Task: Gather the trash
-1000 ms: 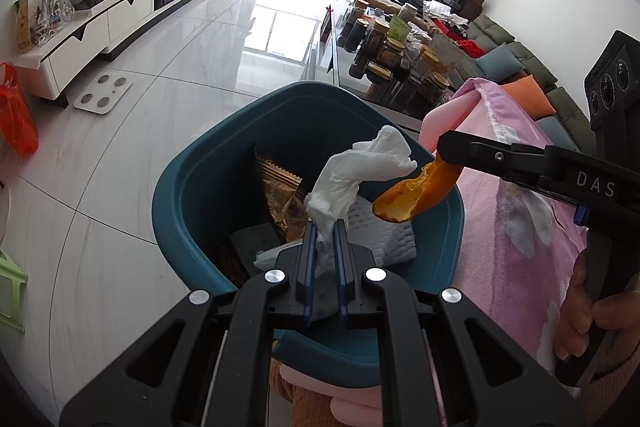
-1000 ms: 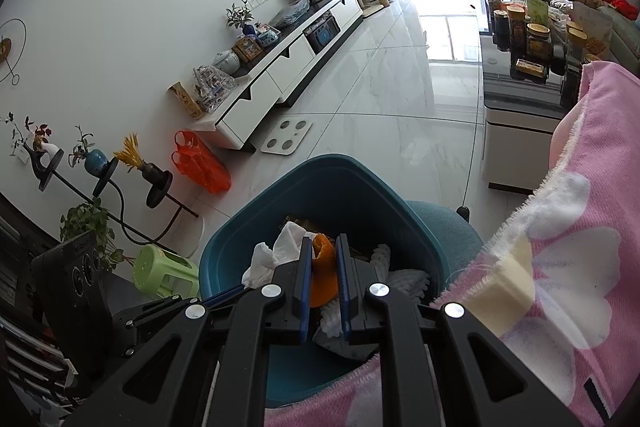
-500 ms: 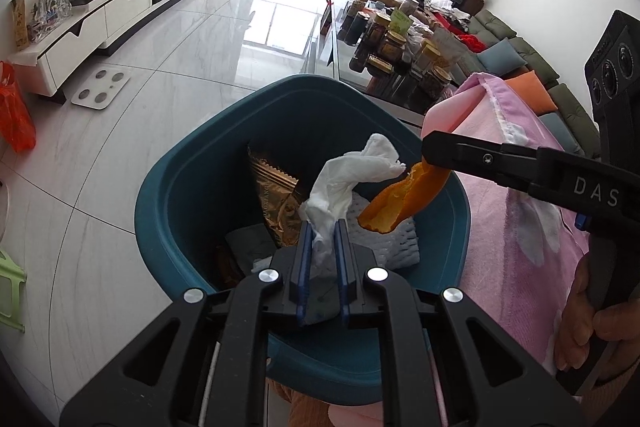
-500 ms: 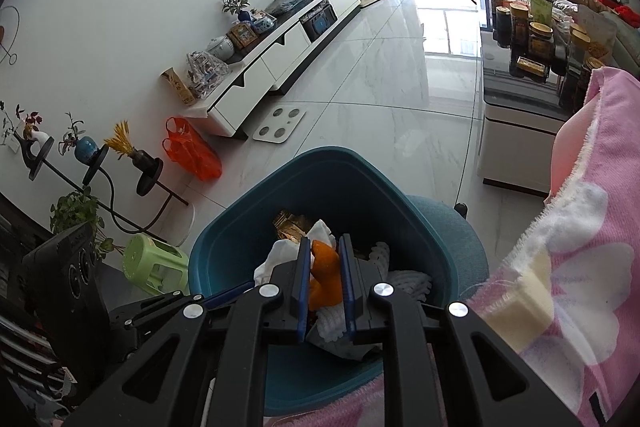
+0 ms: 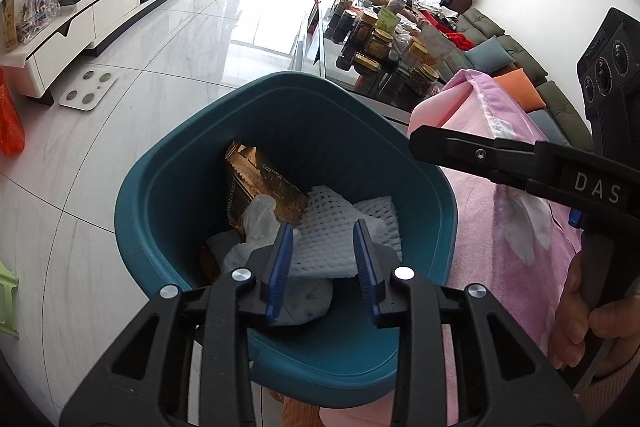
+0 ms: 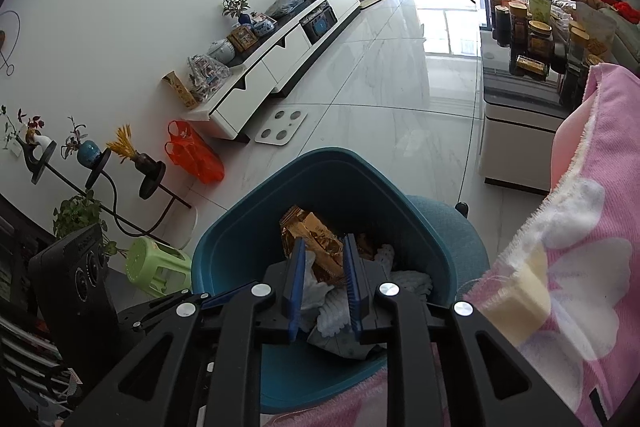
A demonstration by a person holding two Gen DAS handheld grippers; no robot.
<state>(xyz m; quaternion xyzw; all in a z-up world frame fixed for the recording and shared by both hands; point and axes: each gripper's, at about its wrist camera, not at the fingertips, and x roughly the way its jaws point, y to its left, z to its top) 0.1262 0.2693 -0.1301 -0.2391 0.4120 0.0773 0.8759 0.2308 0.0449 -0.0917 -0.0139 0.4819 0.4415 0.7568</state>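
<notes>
A teal bin [image 5: 168, 163] sits just below both grippers. In it lie a gold wrapper [image 5: 260, 179], a white foam net [image 5: 340, 227] and a crumpled white tissue [image 5: 260, 223]. My left gripper [image 5: 323, 227] hangs over the bin's near side, its jaws opening with nothing between them. My right gripper [image 6: 324, 243] is above the same bin [image 6: 248, 203], jaws also opening and empty. The gold wrapper [image 6: 316, 231] shows through its gap, lying lower in the bin. From the left wrist view the right gripper [image 5: 416, 143] reaches in over the right rim. No orange peel is visible.
A pink flowered blanket [image 5: 500, 207] lies against the bin's right side. A low table crowded with jars [image 5: 384, 43] stands beyond. A white cabinet [image 5: 100, 11], a floor scale [image 5: 88, 91], an orange bag [image 6: 196, 155] and a green stool [image 6: 156, 263] stand to the left.
The left gripper opened and let go of the white tissue, which now lies in the bin. The right gripper opened and the orange peel dropped out of sight.
</notes>
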